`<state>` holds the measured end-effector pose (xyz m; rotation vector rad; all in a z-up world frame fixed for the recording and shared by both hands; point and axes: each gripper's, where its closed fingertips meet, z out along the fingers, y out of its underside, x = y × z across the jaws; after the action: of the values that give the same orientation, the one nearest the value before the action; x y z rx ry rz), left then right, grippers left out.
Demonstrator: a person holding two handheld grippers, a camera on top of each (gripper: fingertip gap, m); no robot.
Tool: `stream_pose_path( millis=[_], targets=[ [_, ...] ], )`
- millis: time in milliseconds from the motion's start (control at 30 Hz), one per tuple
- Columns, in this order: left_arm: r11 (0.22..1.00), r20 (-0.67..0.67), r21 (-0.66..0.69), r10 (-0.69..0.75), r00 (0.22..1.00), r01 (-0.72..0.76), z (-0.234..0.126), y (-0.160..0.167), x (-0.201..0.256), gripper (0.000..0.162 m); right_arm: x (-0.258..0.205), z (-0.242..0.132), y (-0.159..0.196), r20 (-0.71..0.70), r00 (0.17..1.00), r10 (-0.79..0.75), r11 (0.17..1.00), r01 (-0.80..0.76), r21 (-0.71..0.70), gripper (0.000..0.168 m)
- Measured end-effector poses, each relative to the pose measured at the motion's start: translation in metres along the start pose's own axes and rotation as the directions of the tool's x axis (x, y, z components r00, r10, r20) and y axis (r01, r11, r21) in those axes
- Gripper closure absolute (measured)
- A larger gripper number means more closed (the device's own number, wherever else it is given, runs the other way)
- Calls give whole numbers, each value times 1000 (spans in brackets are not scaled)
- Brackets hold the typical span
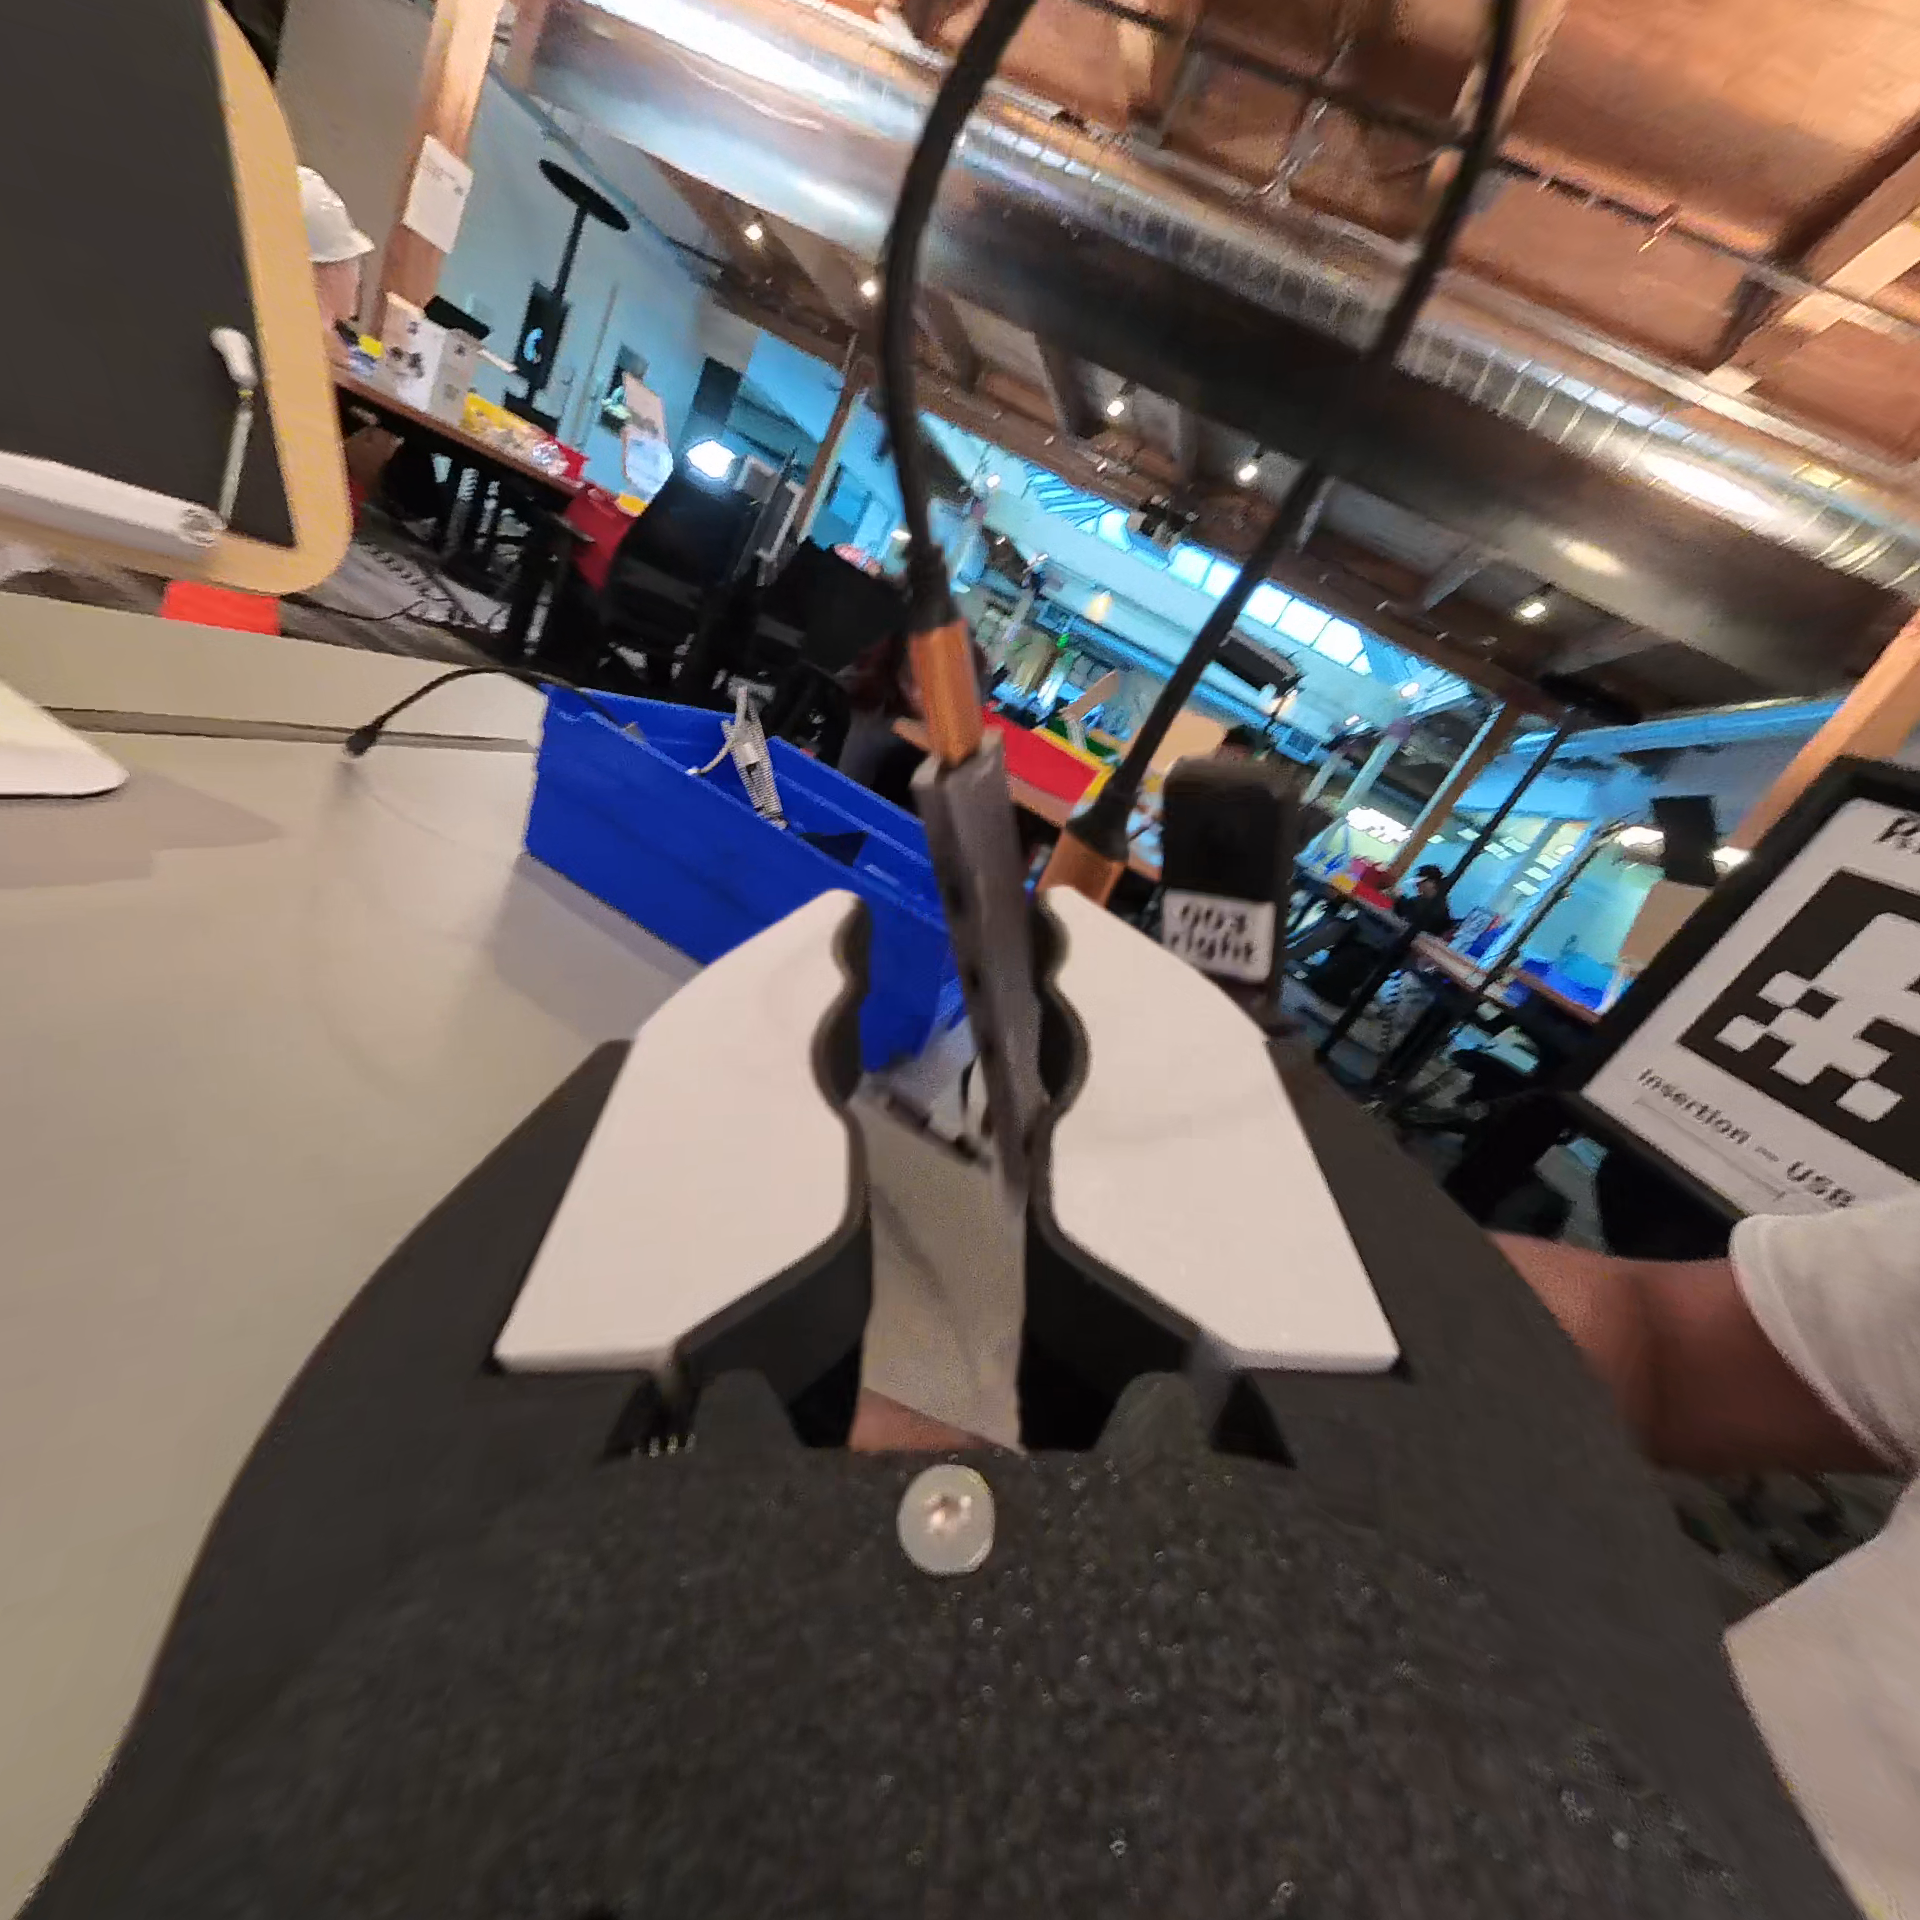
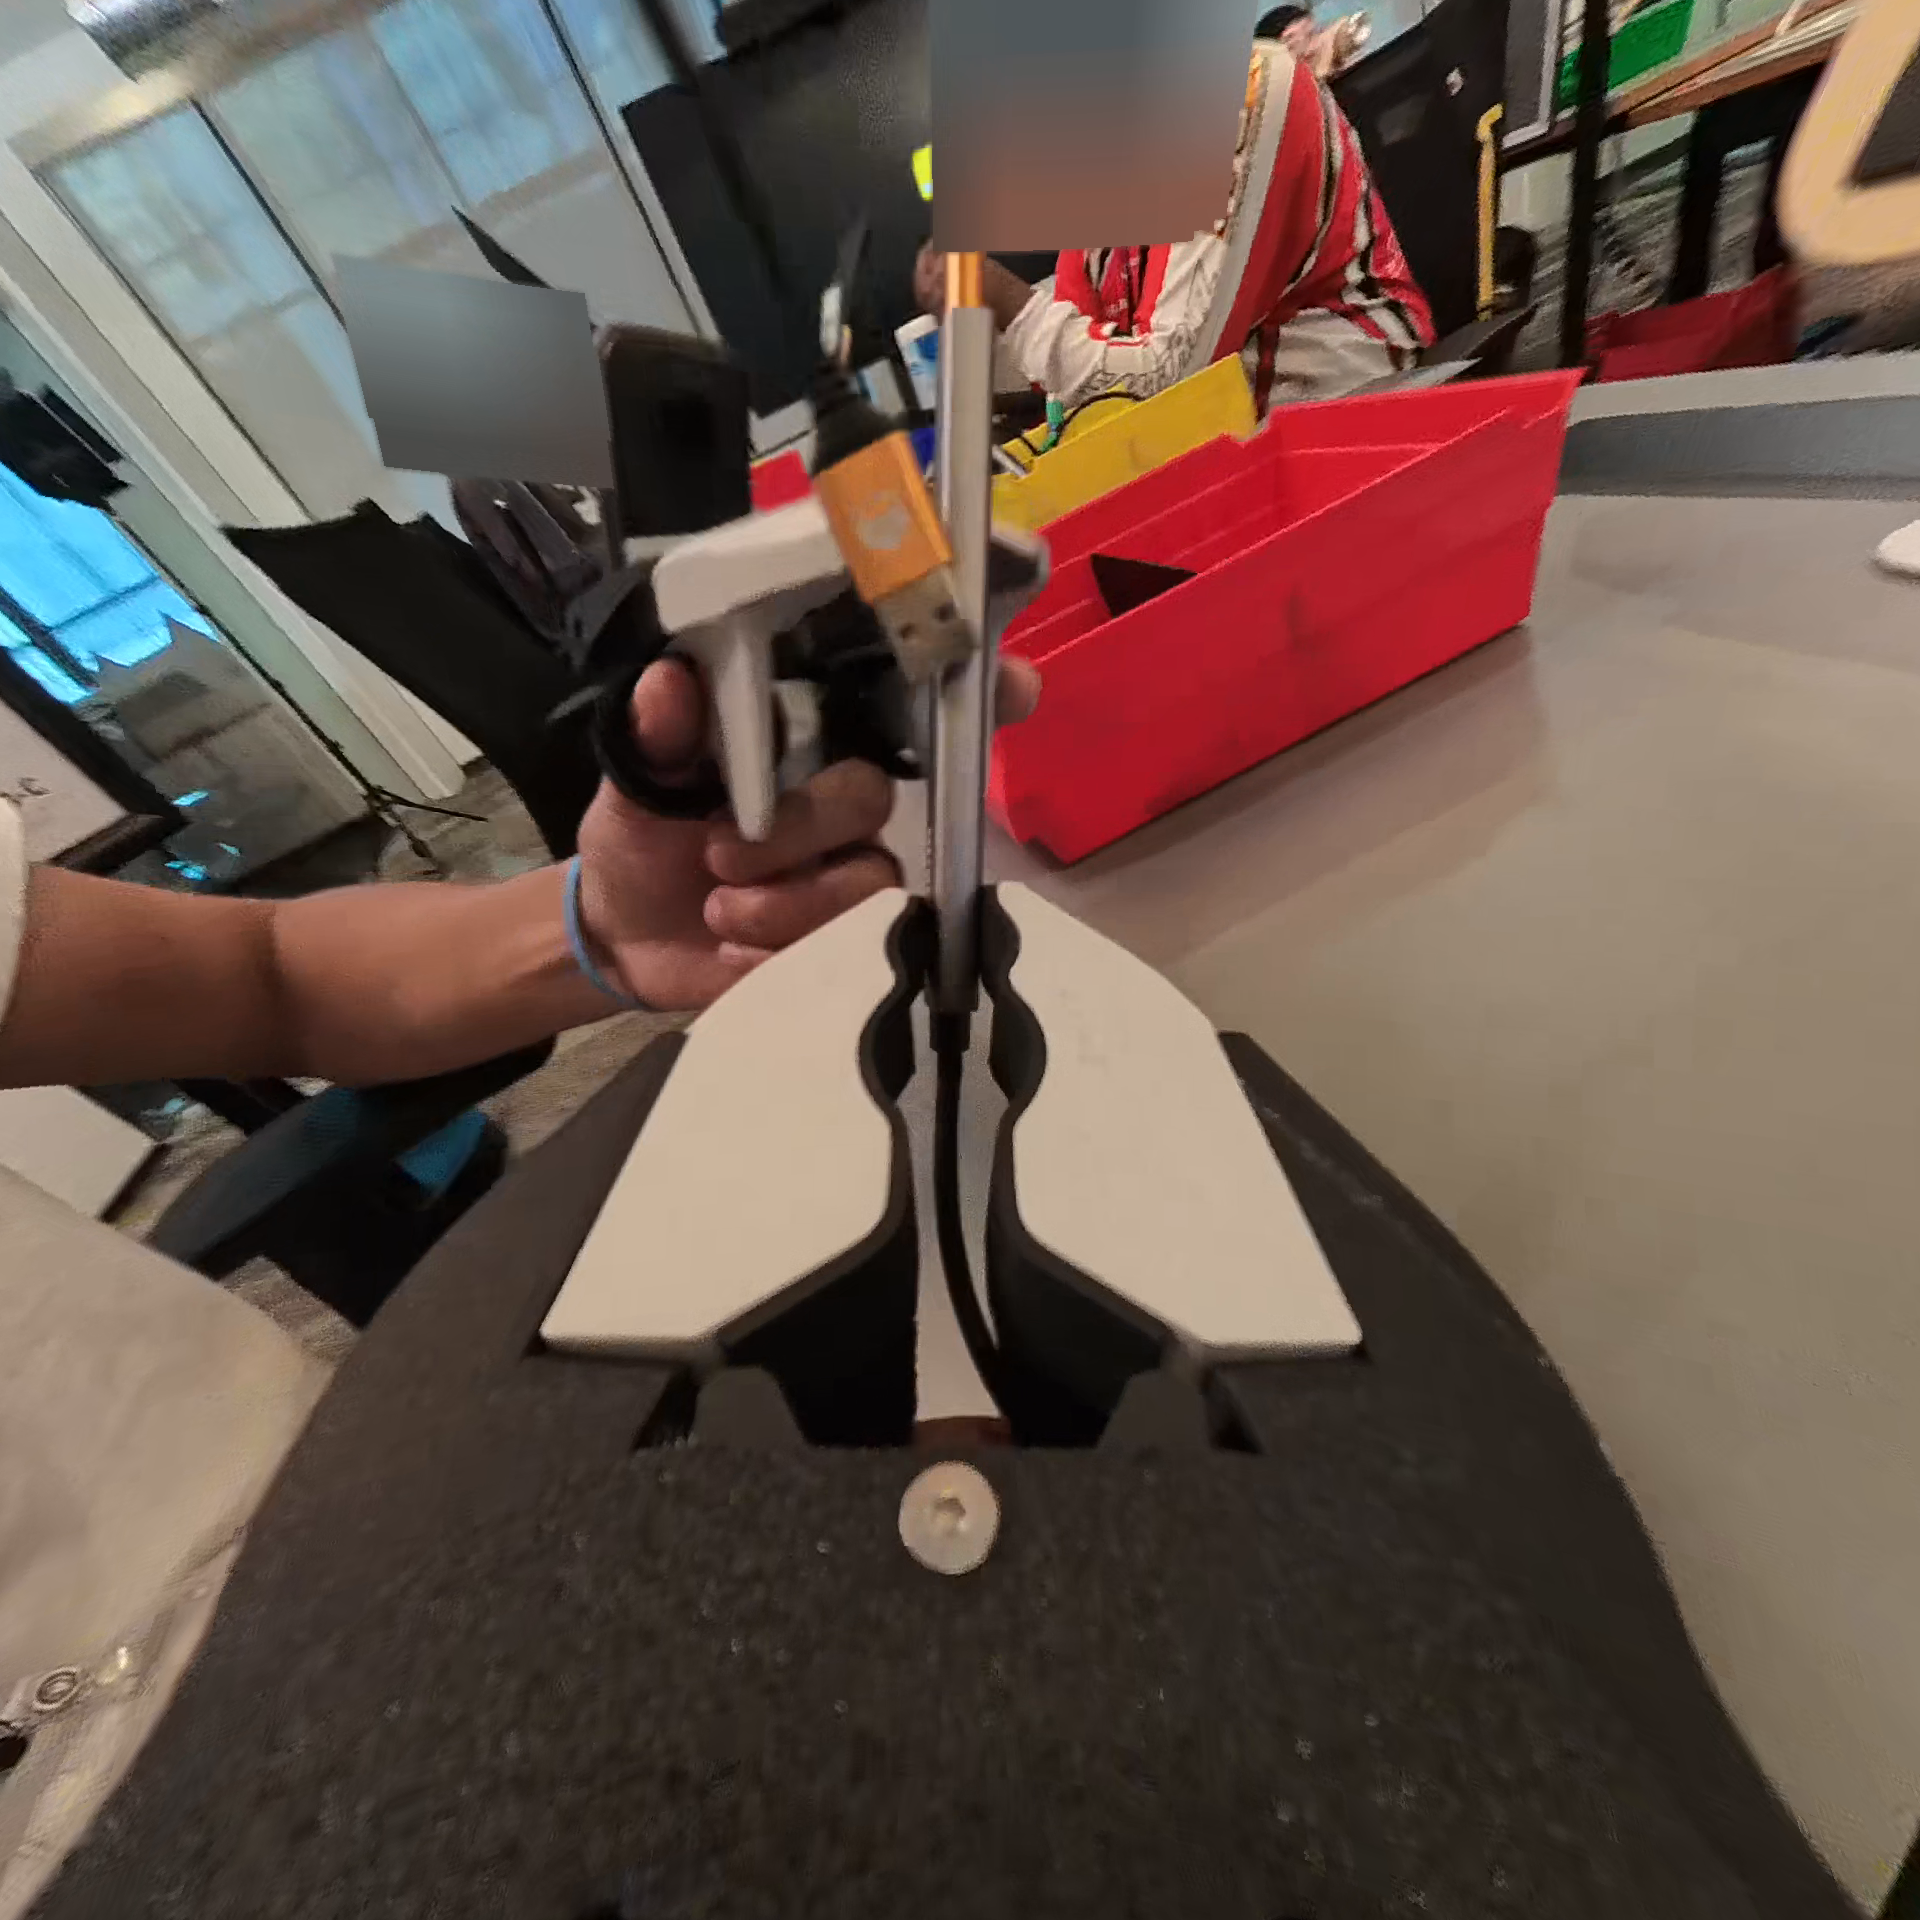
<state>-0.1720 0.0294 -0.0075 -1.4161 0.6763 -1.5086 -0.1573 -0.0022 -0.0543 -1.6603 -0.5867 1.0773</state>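
Left wrist view, left gripper (image 1: 951, 914): clamped on hub (image 1: 982, 883), a slim grey bar standing edge-on between the white fingers, tilted a bit left.
Top plug (image 1: 948, 696): orange collar, seated in the hub's upper end; black cable (image 1: 899, 312) loops up from it and out of the top of the picture.
Loose plug (image 1: 1091, 857): orange, just right of the hub, hanging on its own black lead.
Blue bin (image 1: 665, 831): on the table (image 1: 260, 987) behind the left finger, some cable ends inside.
Marker card (image 1: 1787, 997): black-and-white pattern, standing far right.
Right wrist view, right gripper (image 2: 956, 914): pinched onto the lower end of the same hub (image 2: 961, 623), which stands upright; a black lead (image 2: 951, 1195) runs back between the fingers.
Left gripper (image 2: 842, 566), farther up: fingers flank the hub mid-length; a hand (image 2: 707, 873) with a blue wristband grips its handle.
Loose plug (image 2: 894, 540): metal end bare, pointing down, just beside the hub's left face; contact unclear.
Red bin (image 2: 1299, 623): on the table (image 2: 1558, 935), right of the hub.
Yellow bin (image 2: 1132, 436): behind the red one.
Person (image 2: 1299, 260): red-and-white top, seated beyond the bins.
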Motion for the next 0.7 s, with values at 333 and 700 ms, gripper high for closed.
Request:
stream_pose_path(
  millis=[333,700],
  targets=[
    [937,101,-293,229,968,-191,-63,68,9,138,91,-151,-166,-326,871,-367,929,327,-173,159],
    [908,97,-344,290,952,-241,-75,78,12,142,174,-224,-282,37,999,-11,964,1,265,159]
  ],
)
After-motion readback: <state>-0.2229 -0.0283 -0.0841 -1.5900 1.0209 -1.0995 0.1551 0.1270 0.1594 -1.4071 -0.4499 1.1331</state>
